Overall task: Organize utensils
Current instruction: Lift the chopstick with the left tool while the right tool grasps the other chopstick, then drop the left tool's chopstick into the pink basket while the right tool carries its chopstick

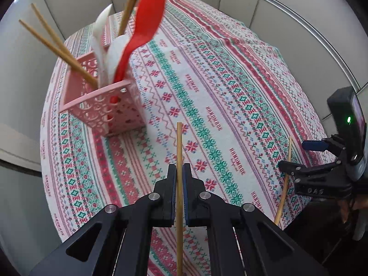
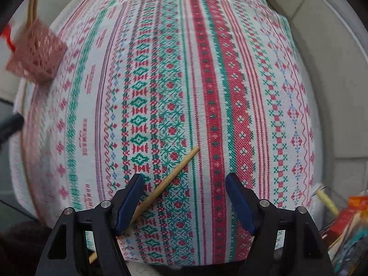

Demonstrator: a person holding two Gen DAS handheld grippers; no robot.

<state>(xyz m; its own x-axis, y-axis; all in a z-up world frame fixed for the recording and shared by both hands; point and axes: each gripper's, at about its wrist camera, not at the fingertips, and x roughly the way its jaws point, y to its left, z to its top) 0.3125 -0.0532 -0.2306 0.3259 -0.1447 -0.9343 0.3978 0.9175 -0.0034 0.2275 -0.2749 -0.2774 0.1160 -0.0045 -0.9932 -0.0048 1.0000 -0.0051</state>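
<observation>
- The left tongs (image 1: 179, 172) are clamped on one wooden chopstick (image 1: 179, 184), held above the patterned tabletop (image 1: 230, 80).
- The pink basket (image 1: 103, 110) stands at the tabletop's far left, holding a red spoon (image 1: 142, 32), white spoons and more chopsticks.
- The right tongs (image 2: 184, 184) stand apart over a second chopstick (image 2: 170, 177) lying on the cloth, nearer the left pad.

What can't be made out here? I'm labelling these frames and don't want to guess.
- Left wrist view: the held chopstick runs off the bottom edge; its lower end is unseen.
- Left wrist view: the pink basket hides the lower ends of its chopsticks and spoons.
- Right wrist view: the basket is blurred, its contents cut off by the frame's rim.
- Right wrist view: the loose chopstick passes behind a gripper finger.
- Right wrist view: clutter beside the table is too blurred to name.
</observation>
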